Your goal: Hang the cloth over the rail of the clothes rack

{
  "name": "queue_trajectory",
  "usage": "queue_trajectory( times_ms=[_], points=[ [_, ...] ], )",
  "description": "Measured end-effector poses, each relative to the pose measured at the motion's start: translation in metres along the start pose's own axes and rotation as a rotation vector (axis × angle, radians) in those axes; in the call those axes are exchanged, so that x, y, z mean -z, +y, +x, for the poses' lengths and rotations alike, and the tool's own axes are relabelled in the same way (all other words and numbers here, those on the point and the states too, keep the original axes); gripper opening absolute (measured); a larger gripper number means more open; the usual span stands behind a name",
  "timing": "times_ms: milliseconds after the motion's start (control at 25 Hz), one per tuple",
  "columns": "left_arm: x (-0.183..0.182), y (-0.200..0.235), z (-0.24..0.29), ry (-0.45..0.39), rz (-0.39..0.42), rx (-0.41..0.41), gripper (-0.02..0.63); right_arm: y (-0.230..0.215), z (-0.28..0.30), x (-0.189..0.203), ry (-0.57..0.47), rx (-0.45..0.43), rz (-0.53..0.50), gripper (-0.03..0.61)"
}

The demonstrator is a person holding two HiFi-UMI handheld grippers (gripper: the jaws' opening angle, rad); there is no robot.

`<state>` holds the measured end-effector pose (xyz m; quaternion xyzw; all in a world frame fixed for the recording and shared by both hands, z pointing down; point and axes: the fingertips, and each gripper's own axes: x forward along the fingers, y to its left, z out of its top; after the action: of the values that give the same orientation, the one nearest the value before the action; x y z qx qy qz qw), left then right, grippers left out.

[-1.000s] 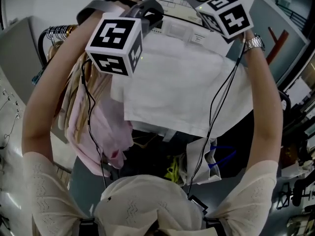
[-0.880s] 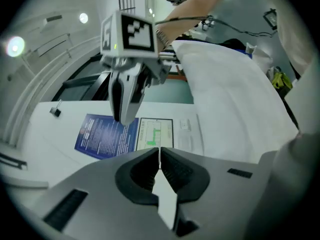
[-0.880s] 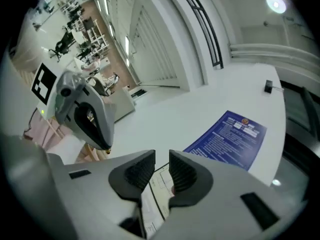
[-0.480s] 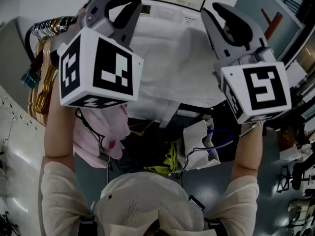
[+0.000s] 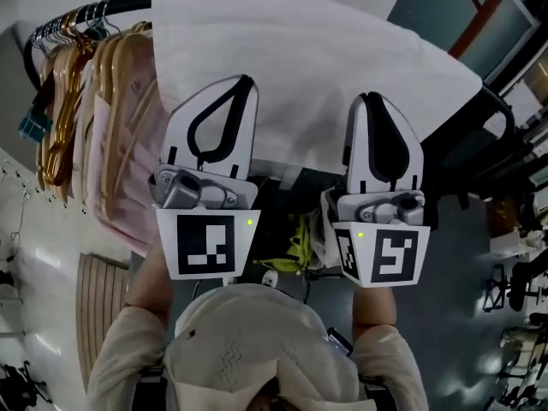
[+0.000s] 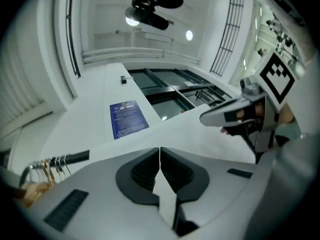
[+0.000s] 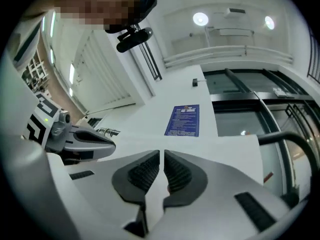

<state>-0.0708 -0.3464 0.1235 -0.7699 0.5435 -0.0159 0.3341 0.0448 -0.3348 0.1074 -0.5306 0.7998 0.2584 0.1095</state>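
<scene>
While both holds last, hangers: bunched at far left, pink garments hanging beneath them.
rail: bare black tube shows at the left only. The rest is now covered by the cloth, which half a second ago was still held up in front of it.
left gripper: has dropped from up near the camera to low and close to the body, tips pointing up. Its fingers are closed to a slit, with a thin white fold of the cloth pinched between them.
cloth: white, spread wide across the rail and lying over its top. The near hem hangs toward the person and ends at the two grippers. How far the back side hangs down is hidden.
right gripper: has come down level with the left gripper, side by side but apart. Its fingers are likewise nearly together, clamped on the hem.
change: the cloth went from raised to draped, and both grippers drew the front edge down.
meaning: the hanging looks as good as done. What seems left is to let go on both sides. The risk is an uneven drape sliding off once it is freed.
</scene>
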Motion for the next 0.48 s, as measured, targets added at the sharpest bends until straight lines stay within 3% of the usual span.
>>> queue_trajectory(
  times_ms=[200,480],
  points=[
    [0.030,-0.042,-0.019,-0.058,-0.352,0.045,0.014,0.028,-0.028,0.055,0.088,-0.030,0.187,0.020],
    [0.099,-0.101,-0.049,0.059,-0.520,0.114,0.012,0.056,-0.076,0.131,0.265,-0.043,0.334,0.018]
  ],
)
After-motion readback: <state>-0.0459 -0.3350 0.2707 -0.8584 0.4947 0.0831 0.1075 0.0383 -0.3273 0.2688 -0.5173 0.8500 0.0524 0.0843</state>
